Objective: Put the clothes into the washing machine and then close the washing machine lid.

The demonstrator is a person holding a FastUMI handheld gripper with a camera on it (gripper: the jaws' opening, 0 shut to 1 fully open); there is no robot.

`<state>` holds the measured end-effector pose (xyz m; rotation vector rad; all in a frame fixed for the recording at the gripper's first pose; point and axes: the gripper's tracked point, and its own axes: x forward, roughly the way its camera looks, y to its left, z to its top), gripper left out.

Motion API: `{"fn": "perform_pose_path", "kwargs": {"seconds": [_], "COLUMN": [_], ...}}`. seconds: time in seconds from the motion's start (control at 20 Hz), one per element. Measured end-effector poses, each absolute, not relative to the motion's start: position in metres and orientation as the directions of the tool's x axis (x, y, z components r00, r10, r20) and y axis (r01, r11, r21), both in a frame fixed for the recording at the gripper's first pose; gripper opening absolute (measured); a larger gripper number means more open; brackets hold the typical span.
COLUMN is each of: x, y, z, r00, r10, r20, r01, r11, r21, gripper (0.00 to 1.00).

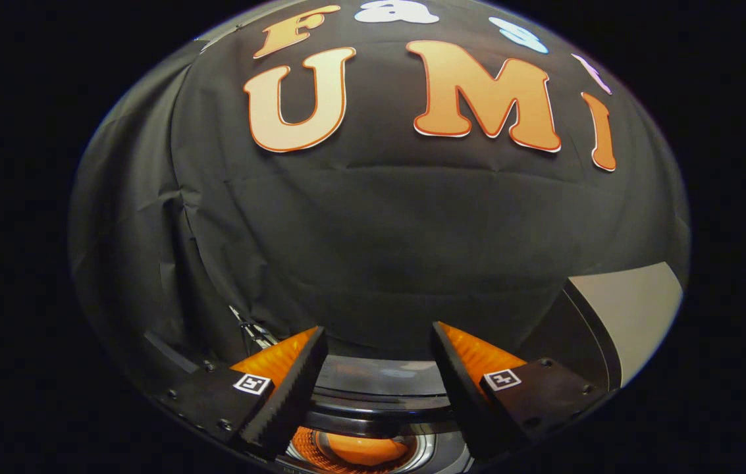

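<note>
- Hand-held gripper point(378, 359): fingers spread apart, nothing between them.
- Washing machine point(379, 388): directly below the fingers, drum open.
- Clothes point(363, 449): orange item lying inside the drum.
- Lid point(629, 316): raised, beside the right finger.

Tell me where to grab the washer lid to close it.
Probably the free top edge of the lid: it stands raised, right of the drum opening. Come from the opening's side, one finger on each face. The gripper is open, holding nothing, above the opening.
</note>
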<state>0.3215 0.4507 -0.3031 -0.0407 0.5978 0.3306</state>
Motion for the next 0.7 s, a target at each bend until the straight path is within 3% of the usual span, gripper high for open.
{"fn": "perform_pose_path", "kwargs": {"seconds": [0.35,0.5,0.7], "x": [0.284,0.255,0.223], "y": [0.437,0.429,0.429], "z": [-0.315,-0.345,-0.379], "r00": [0.796,0.770,0.746], "r10": [0.276,0.258,0.261], "r20": [-0.538,-0.583,-0.612], "r01": [-0.285,-0.258,-0.302], "r11": [0.956,0.962,0.953], "r21": [0.067,0.085,0.039], "gripper": [1.00,1.00,0.99]}}
